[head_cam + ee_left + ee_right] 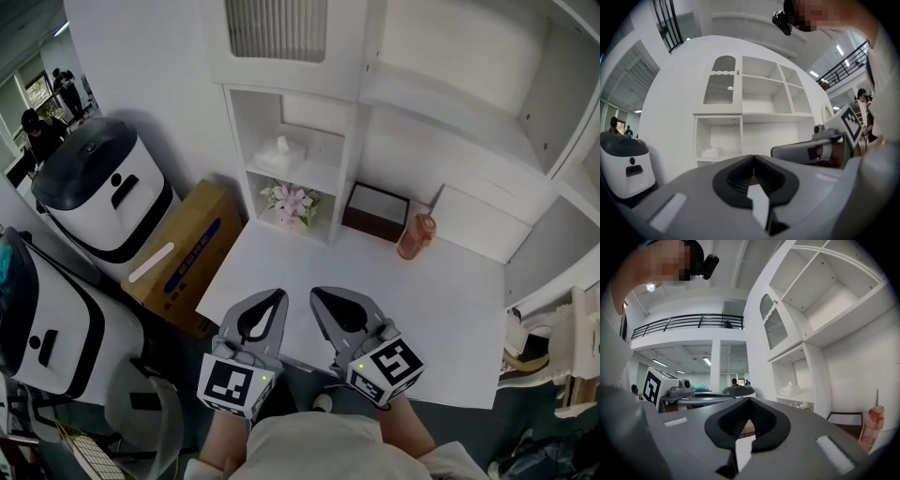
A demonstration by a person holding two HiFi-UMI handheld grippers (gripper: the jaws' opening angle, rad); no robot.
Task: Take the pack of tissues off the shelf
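The pack of tissues (281, 151) lies on the upper board of the narrow white shelf unit (237, 141), in the open compartment at its left end. It rests flat, with one sheet standing up from its top. Your left gripper view shows it (712, 152) low in the same compartment, and your right gripper view shows it (791, 390) there too.

Directly below it, in the lower compartment, stands a bunch of pink and white flowers (292, 202). To the right of the shelf unit, a dark brown tray (375, 212) sits on the white table (403, 309), with a pink bottle (415, 237) upright just beside it.

Your left gripper (277, 294) and right gripper (317, 293) hang side by side over the table's near edge, well apart from the tissues. Each has its jaws pressed together on nothing.

A cardboard box (187, 253) stands on the floor left of the table.
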